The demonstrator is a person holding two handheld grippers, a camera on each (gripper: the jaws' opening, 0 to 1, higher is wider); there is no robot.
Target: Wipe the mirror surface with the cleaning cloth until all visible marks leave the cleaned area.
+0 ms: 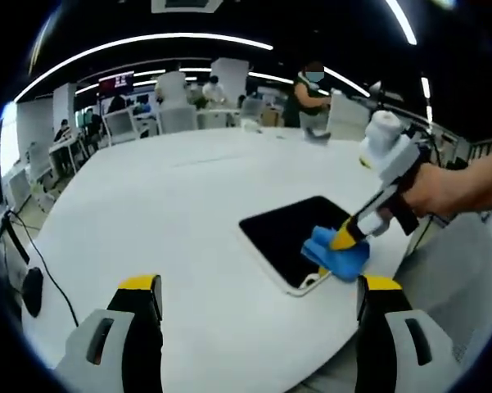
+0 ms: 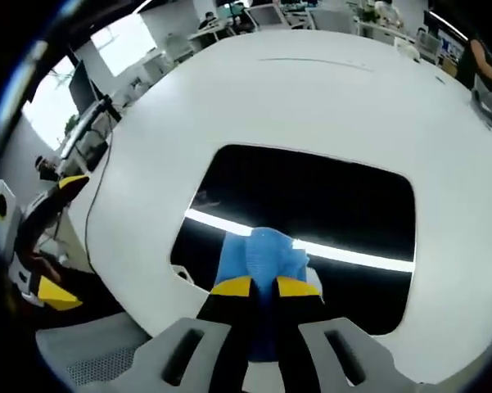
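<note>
A dark rectangular mirror (image 1: pixel 291 233) lies flat on the white table (image 1: pixel 172 213), close to its near right edge. On the mirror's near corner rests a blue cleaning cloth (image 1: pixel 337 255). My right gripper (image 1: pixel 349 237) comes in from the right in a person's hand (image 1: pixel 446 188), shut on the cloth and pressing it down. In the right gripper view the mirror (image 2: pixel 327 201) reflects a bright light strip, and the cloth (image 2: pixel 266 250) is pinched in my right gripper (image 2: pixel 266 288). My left gripper (image 1: pixel 260 286) hovers open over the table, short of the mirror, and appears at the left as the left gripper (image 2: pixel 61 241).
A black cable (image 1: pixel 41 270) runs along the table's left rim. Chairs (image 1: pixel 176 119), desks and several people stand beyond the far edge. The table edge (image 2: pixel 147 315) drops off right behind the mirror's near side.
</note>
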